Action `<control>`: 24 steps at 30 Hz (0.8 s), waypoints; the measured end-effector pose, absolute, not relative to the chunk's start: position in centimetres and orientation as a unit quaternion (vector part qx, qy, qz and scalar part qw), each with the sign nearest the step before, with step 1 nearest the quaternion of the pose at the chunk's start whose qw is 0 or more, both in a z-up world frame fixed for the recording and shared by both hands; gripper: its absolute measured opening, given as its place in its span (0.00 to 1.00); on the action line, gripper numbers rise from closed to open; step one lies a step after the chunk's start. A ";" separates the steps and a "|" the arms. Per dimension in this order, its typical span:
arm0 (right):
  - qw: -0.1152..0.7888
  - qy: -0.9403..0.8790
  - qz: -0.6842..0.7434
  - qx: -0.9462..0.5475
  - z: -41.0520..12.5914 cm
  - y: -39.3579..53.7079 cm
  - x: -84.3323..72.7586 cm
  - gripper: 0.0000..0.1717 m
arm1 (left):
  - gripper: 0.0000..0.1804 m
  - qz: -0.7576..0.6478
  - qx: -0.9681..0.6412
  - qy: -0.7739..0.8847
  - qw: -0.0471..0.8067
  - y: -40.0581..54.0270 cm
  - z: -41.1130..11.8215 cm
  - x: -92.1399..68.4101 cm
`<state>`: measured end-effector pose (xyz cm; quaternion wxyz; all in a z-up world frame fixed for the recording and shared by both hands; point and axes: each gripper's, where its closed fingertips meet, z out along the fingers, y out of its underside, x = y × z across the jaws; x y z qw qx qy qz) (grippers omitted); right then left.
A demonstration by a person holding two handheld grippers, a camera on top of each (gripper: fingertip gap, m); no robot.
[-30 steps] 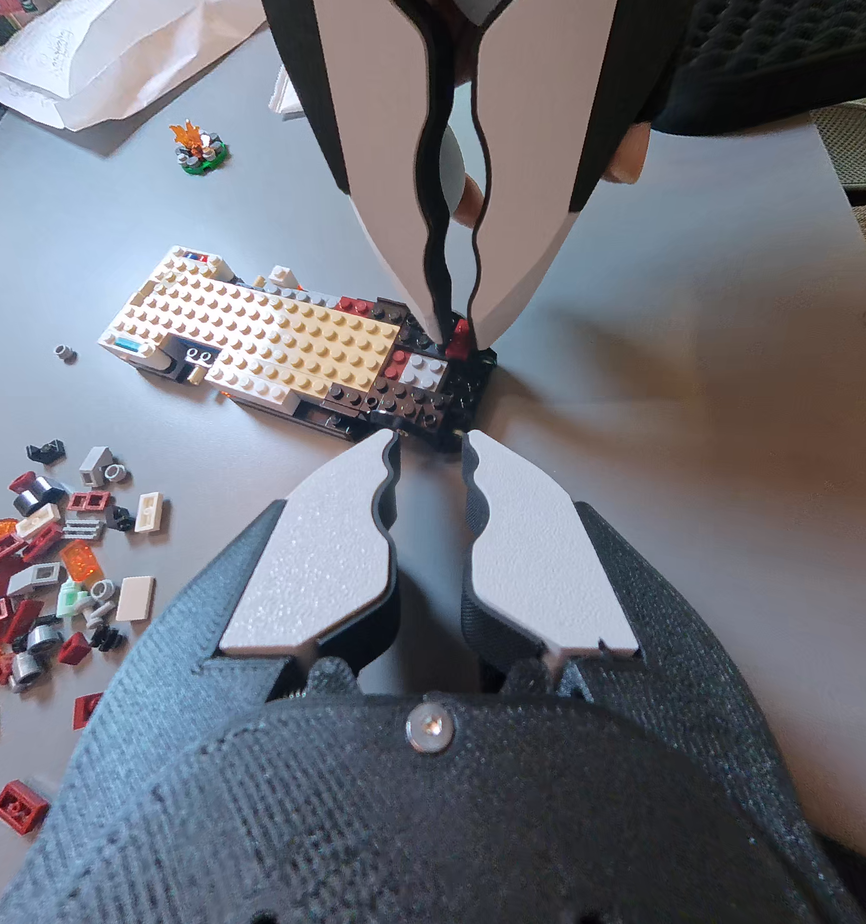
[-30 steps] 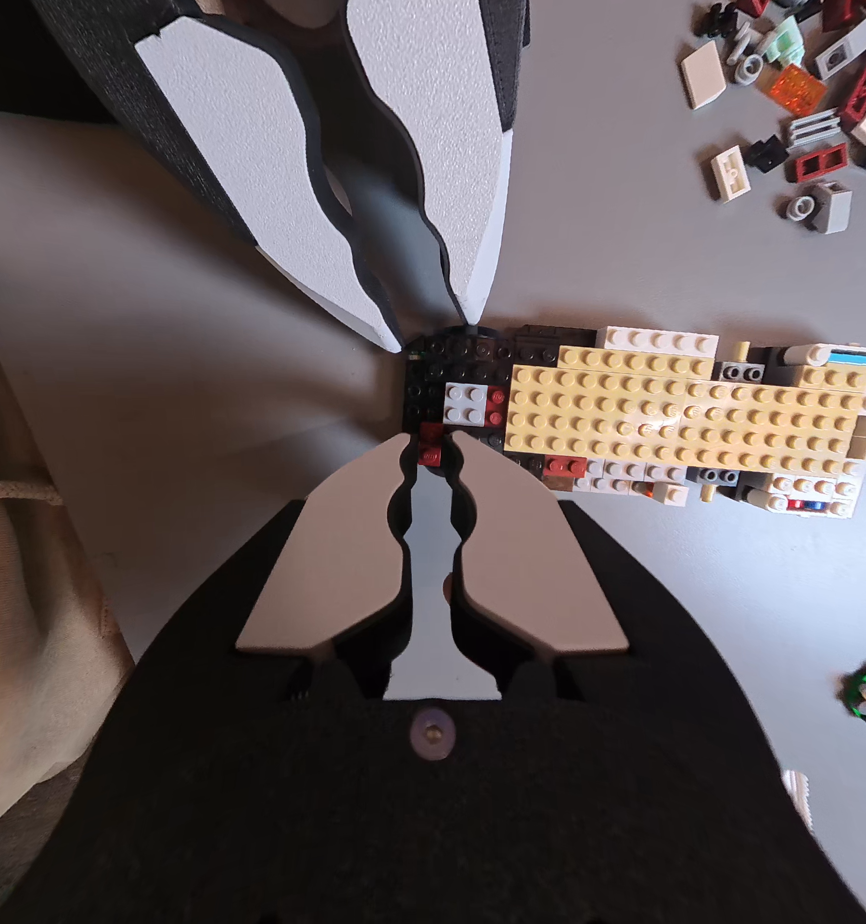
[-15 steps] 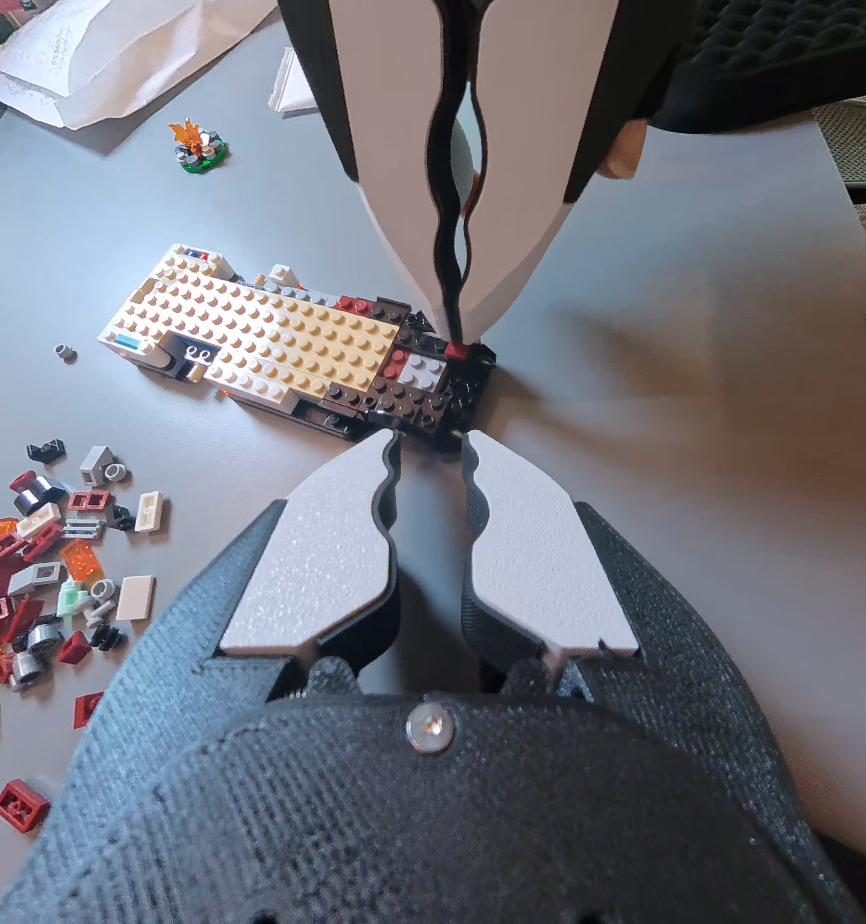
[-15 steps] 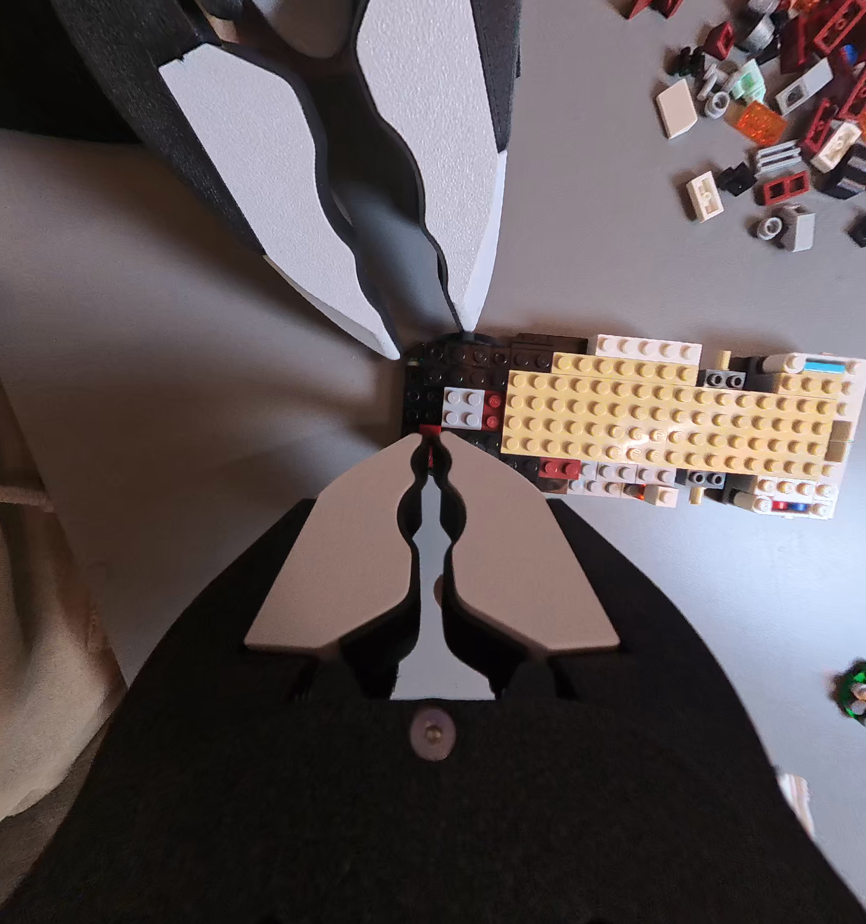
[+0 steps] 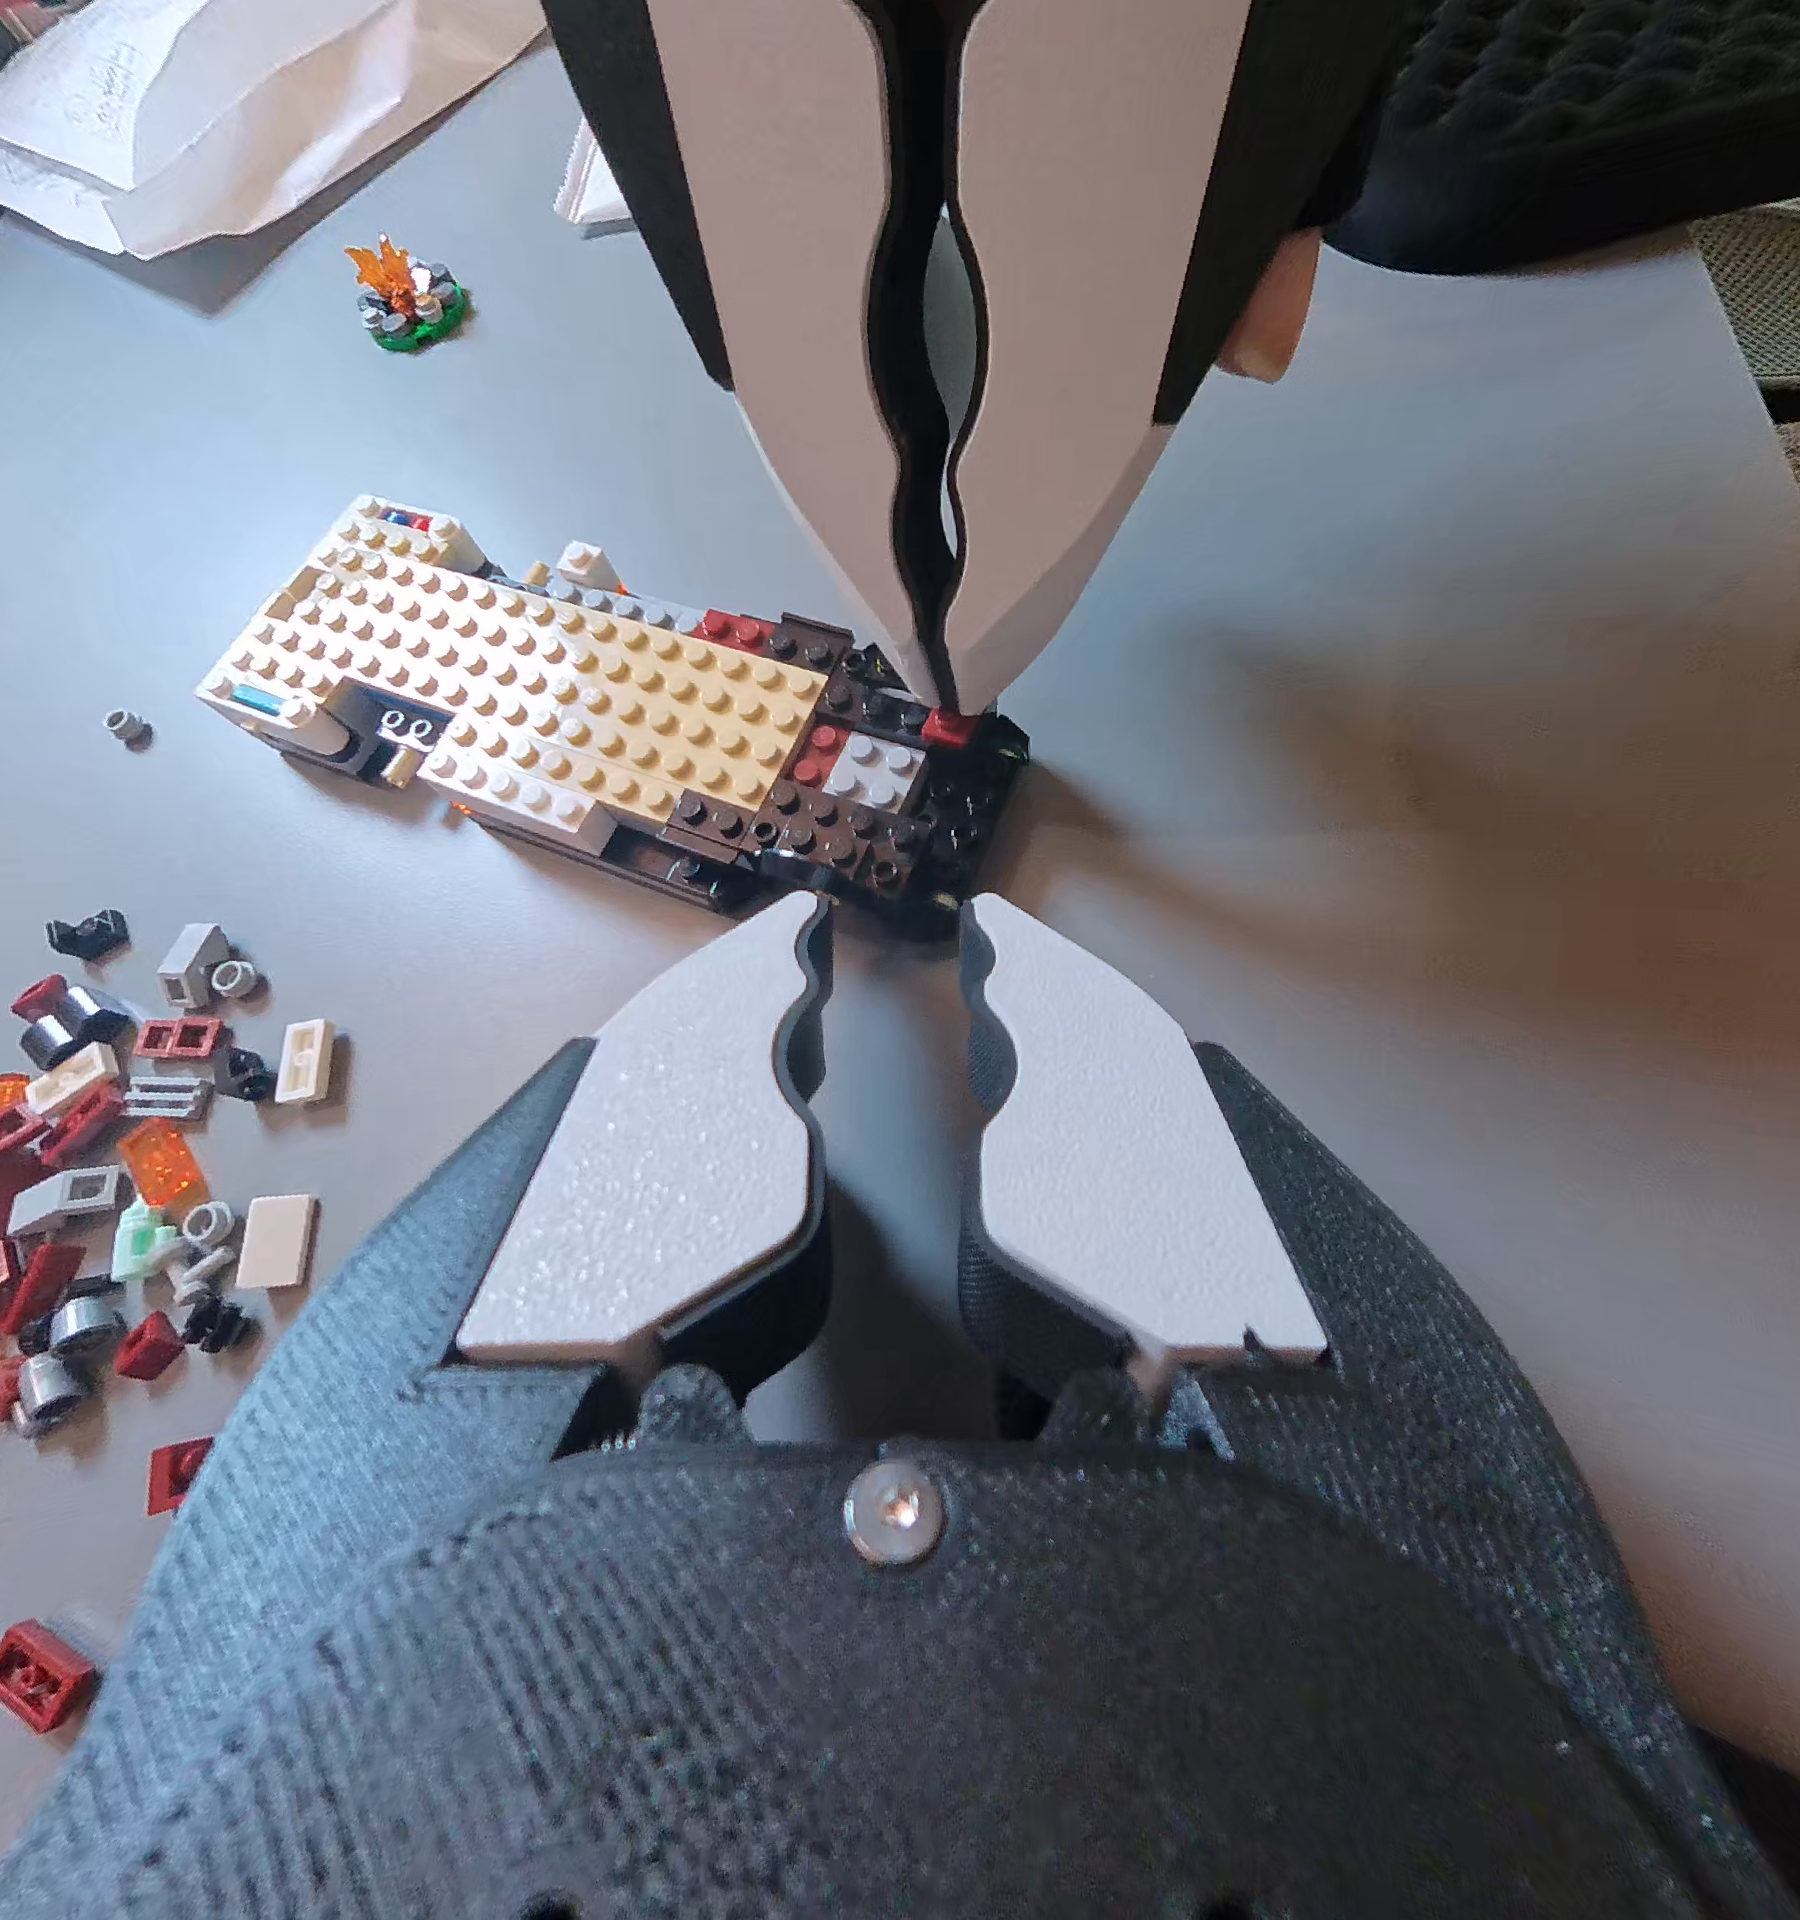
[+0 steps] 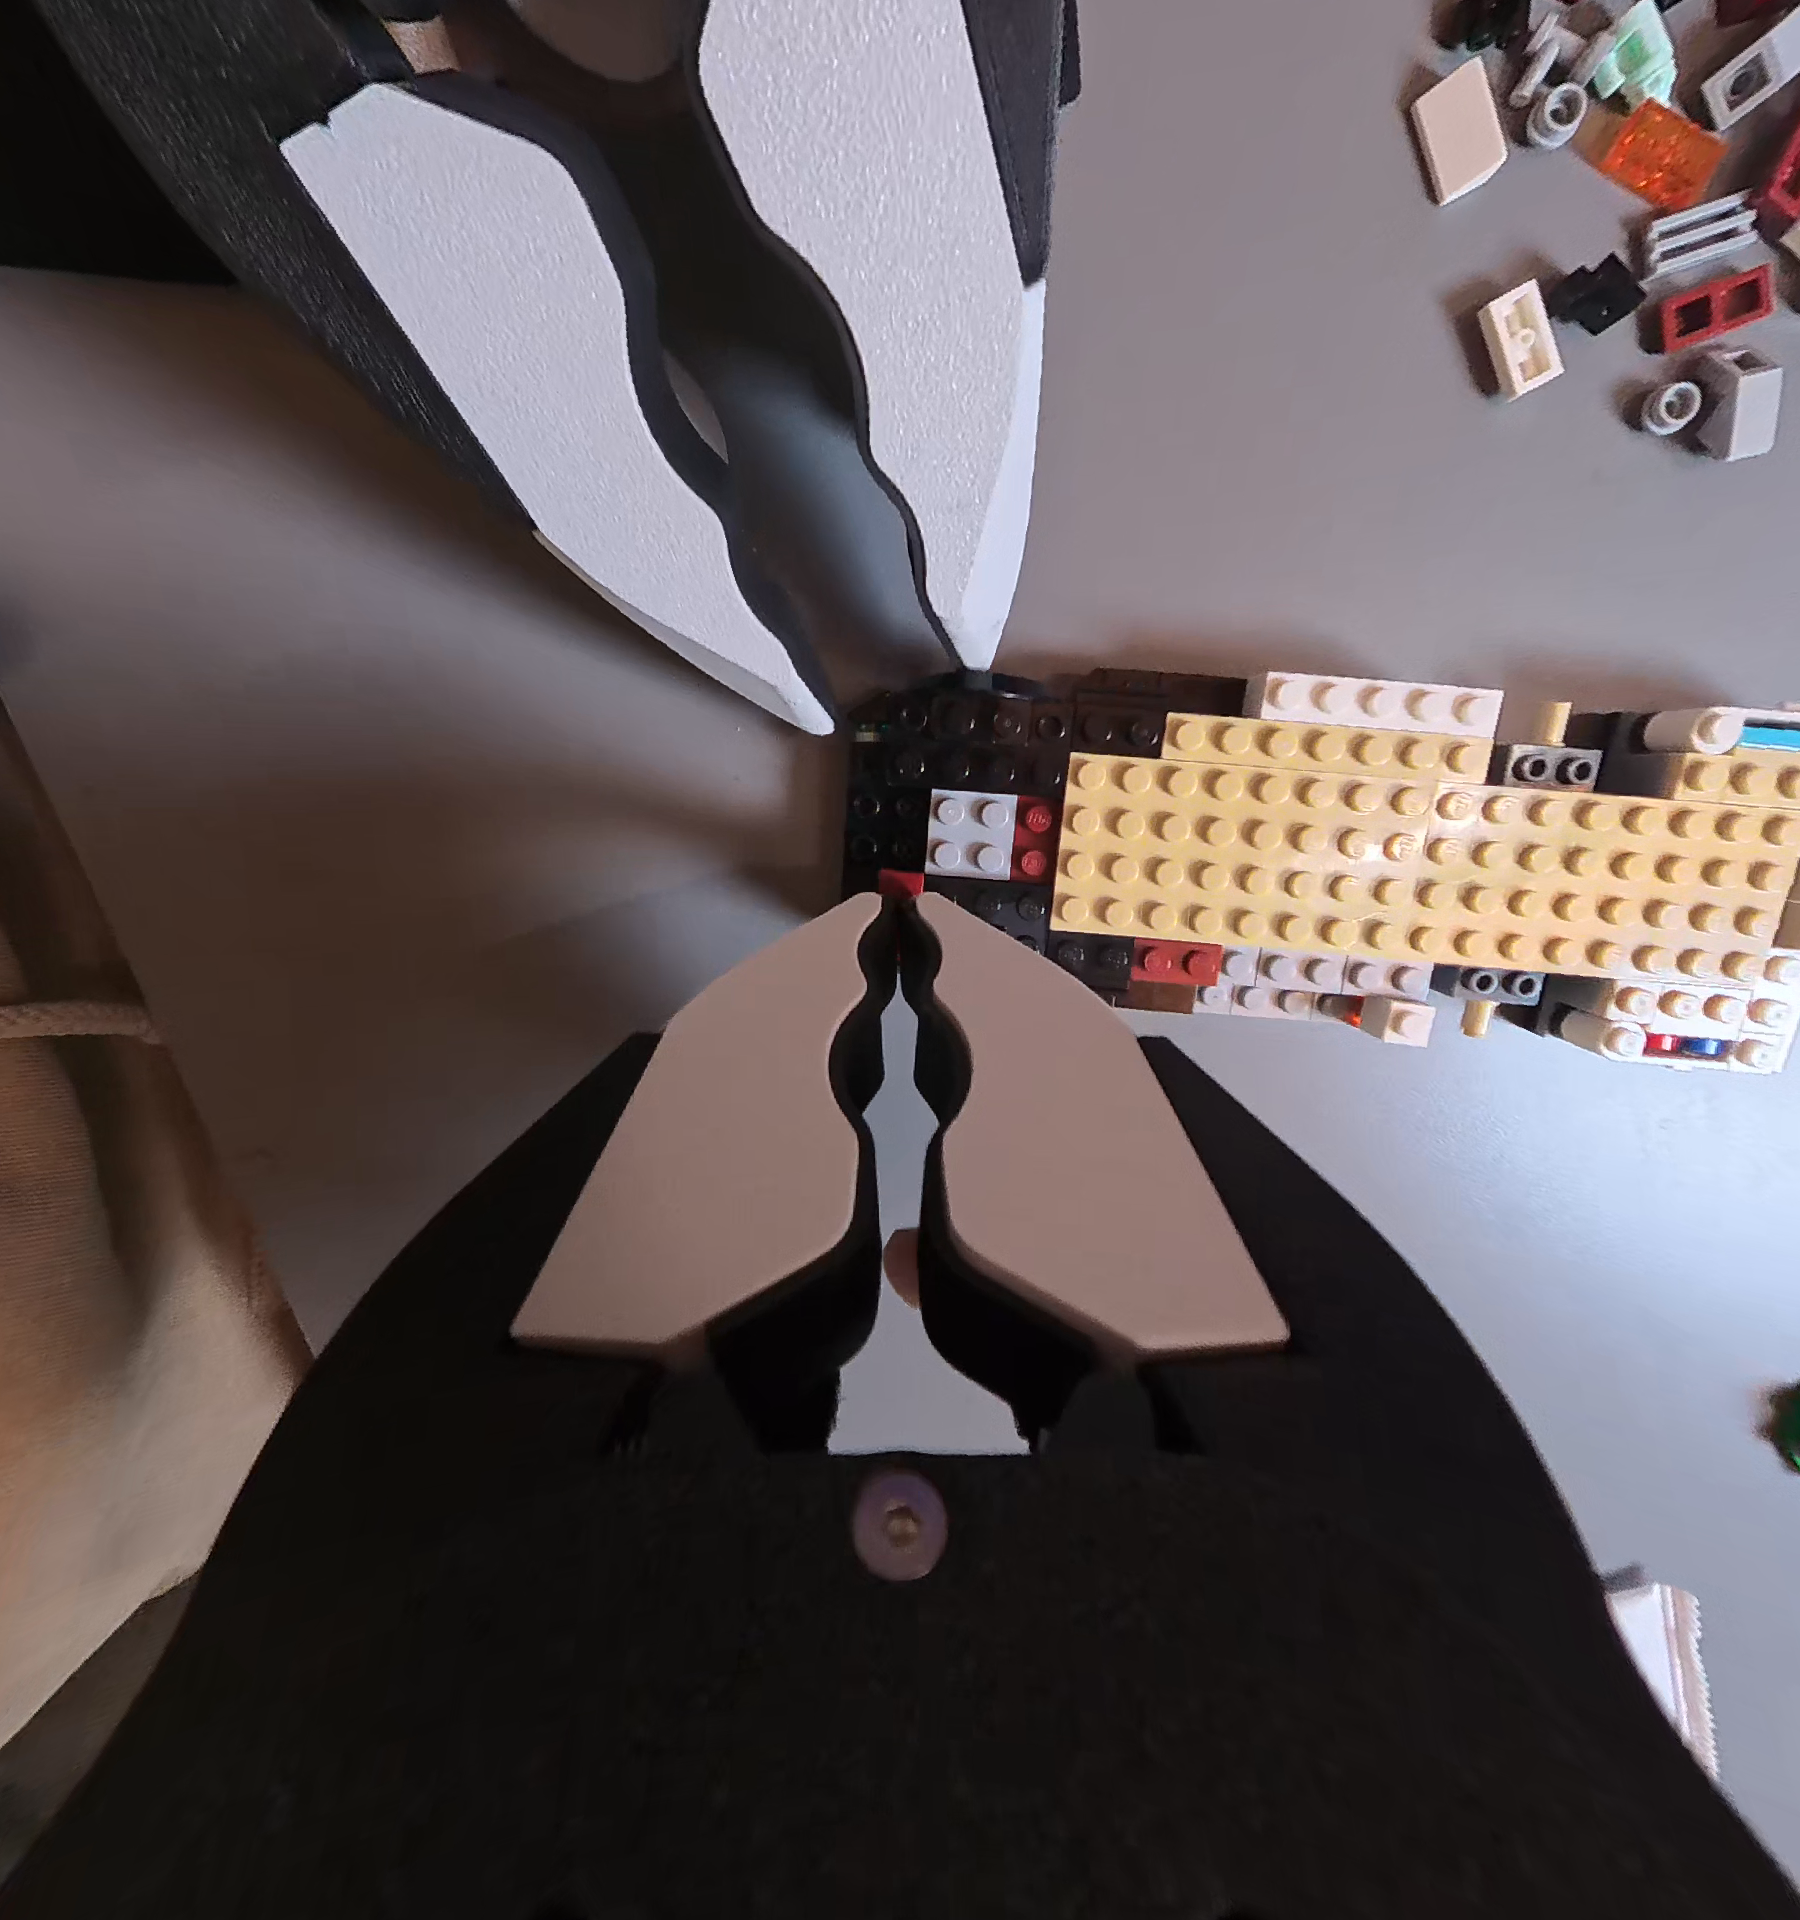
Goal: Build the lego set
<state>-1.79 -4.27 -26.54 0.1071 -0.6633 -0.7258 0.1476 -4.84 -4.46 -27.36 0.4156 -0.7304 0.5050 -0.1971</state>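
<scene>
Red brick (image 6: 899, 884) now under closed right hand-held gripper (image 6: 898, 906)

Black ribbed-plastic tongs (image 5: 896, 914) with white wavy-edged fingers (image 5: 667, 1143) and silver screw (image 5: 894, 1509).

Right gripper (image 6: 898, 902) fingertips closed together, resting on small red brick (image 6: 900, 883) atop black end of brick model (image 6: 1395, 842). Left gripper (image 6: 906, 691) opposite, fingers parted, tips against model's far edge. Loose bricks (image 6: 1706, 208) far upper right of fingers.
</scene>
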 end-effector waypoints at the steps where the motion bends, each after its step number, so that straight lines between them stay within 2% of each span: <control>1: 0.105 -0.725 0.150 -0.664 -26.5 -4.3 -1.8 0.00 | 0.12 -0.197 -0.730 0.505 0.416 -4.5 -27.4 -4.8; 12: 0.131 -0.721 0.181 -0.656 -26.3 -4.2 -2.2 0.00 | 0.13 -0.201 -0.733 0.499 0.416 -4.3 -27.3 -4.9; 15: 0.149 -0.700 0.238 -0.657 -25.0 -4.3 -2.8 0.08 | 0.13 -0.206 -0.736 0.493 0.415 -4.2 -27.2 -5.0; 20: 0.209 -0.713 0.252 -0.620 -23.8 -2.3 -2.0 0.09 | 0.13 -0.211 -0.742 0.481 0.417 -3.9 -27.1 -5.2; 24: 0.195 -0.695 0.299 -0.624 -23.7 -2.7 -2.1 0.08 | 0.13 -0.215 -0.753 0.467 0.411 -3.6 -27.2 -5.3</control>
